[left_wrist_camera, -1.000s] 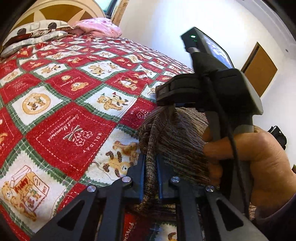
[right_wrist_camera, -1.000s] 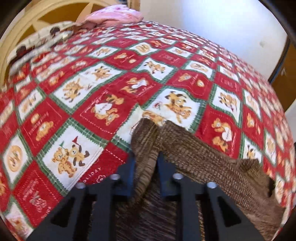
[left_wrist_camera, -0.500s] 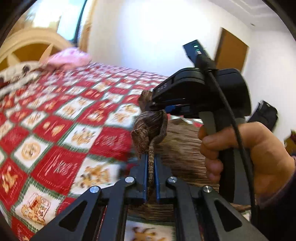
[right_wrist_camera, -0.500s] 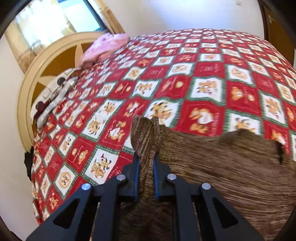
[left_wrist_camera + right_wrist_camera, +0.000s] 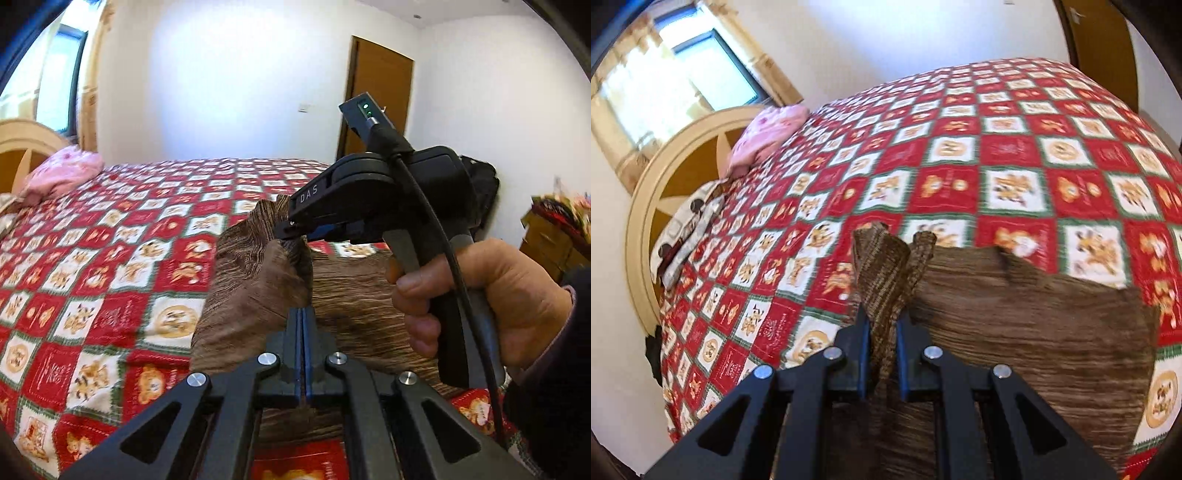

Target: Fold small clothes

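A brown knit garment (image 5: pixel 258 266) lies partly on the quilted bed, its near edge lifted. My left gripper (image 5: pixel 303 314) is shut on a thin fold of that edge, the blue pads pressed together. In the left wrist view my right gripper (image 5: pixel 291 230) comes in from the right, held by a hand (image 5: pixel 498 295), and pinches a bunched corner of the same garment higher up. The right wrist view shows the right gripper (image 5: pixel 882 321) shut on a thick bunch of the garment (image 5: pixel 1034 325), whose far part still rests on the quilt.
The red, white and green patchwork quilt (image 5: pixel 110 240) covers the bed (image 5: pixel 997 147). A pink pillow (image 5: pixel 62 173) lies by the round headboard (image 5: pixel 665 177). A brown door (image 5: pixel 380 96), a black bag (image 5: pixel 484 184) and a cluttered cabinet (image 5: pixel 554 229) stand beyond the bed.
Both grippers have risen with the garment's edge, lifting it off the quilt. Both views have rolled and tipped up, showing more of the walls. The left jaws have pressed closer together.
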`<state>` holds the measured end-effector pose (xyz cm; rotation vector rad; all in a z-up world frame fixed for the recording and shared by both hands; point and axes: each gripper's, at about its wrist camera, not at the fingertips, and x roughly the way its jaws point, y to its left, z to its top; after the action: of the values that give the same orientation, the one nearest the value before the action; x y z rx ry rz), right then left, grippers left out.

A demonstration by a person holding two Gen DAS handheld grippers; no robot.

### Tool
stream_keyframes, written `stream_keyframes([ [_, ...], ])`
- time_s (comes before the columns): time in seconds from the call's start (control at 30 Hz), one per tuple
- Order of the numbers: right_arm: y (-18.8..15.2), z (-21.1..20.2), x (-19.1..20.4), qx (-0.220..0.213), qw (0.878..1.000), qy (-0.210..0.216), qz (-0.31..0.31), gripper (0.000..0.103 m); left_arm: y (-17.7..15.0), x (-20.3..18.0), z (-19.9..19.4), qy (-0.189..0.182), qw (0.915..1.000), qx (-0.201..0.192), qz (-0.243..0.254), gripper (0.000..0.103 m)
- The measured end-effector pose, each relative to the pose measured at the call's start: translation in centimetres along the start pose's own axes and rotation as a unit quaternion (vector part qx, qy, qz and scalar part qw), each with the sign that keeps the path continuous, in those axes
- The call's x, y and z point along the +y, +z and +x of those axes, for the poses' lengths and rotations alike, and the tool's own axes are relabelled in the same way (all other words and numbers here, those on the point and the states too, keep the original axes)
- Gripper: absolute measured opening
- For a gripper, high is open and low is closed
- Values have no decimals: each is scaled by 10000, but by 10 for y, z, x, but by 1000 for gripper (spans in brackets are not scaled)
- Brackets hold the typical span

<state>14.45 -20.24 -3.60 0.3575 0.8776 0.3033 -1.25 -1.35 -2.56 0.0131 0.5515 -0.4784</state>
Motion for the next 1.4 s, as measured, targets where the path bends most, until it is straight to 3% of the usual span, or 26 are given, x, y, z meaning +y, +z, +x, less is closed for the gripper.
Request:
stream_keyframes([
  [0.3,-4,-53,-45,-264,9995,88,158,15,7,-44,2,-574,9977,-19,371,0],
  [0.53,-10,-88,-111,-459,9966,-139,672,15,9,-73,13,-933,9944,100,493,0],
  [0.83,-32,-47,-170,65,9923,-561,1101,16,0,-77,33,-883,9938,498,457,0],
  [0.93,-35,-46,-179,12,9903,-384,1338,22,-2,-69,35,-809,9943,624,302,0],
  [1.0,-35,-55,-183,-48,9882,-265,1508,34,-4,-64,33,-735,9947,652,287,0],
  [1.03,-37,-65,-185,-143,9865,-224,1617,50,-4,-62,33,-694,9950,658,303,0],
  [1.07,-40,-74,-185,-276,9850,-204,1692,59,-5,-61,30,-650,9951,656,352,0],
  [1.23,-77,-137,-152,-737,9888,-115,1291,59,-7,-49,16,-651,9948,616,475,1],
  [1.4,-126,-147,-103,-481,9922,379,1083,59,-22,-42,9,-1050,9890,975,379,1],
])
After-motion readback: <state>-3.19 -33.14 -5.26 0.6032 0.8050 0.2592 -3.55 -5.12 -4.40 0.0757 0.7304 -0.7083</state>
